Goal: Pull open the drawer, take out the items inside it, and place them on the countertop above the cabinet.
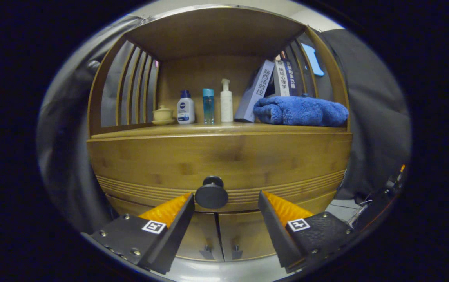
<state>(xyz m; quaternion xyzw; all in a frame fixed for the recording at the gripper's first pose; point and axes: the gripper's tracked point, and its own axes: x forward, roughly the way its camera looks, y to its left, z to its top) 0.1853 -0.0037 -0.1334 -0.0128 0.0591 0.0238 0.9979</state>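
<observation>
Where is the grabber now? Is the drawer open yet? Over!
Gripper open, jaws either side of round black knob, not squeezing. Bamboo wooden drawer shut. Nothing in the way.

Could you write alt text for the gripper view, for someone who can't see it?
The gripper is open, its fingers on either side of the round dark knob on a closed wooden drawer. On the countertop above stand a small cup, three bottles, leaning books and a folded blue towel.

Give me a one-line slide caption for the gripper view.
Open gripper straddles the closed drawer's knob, countertop above.
</observation>
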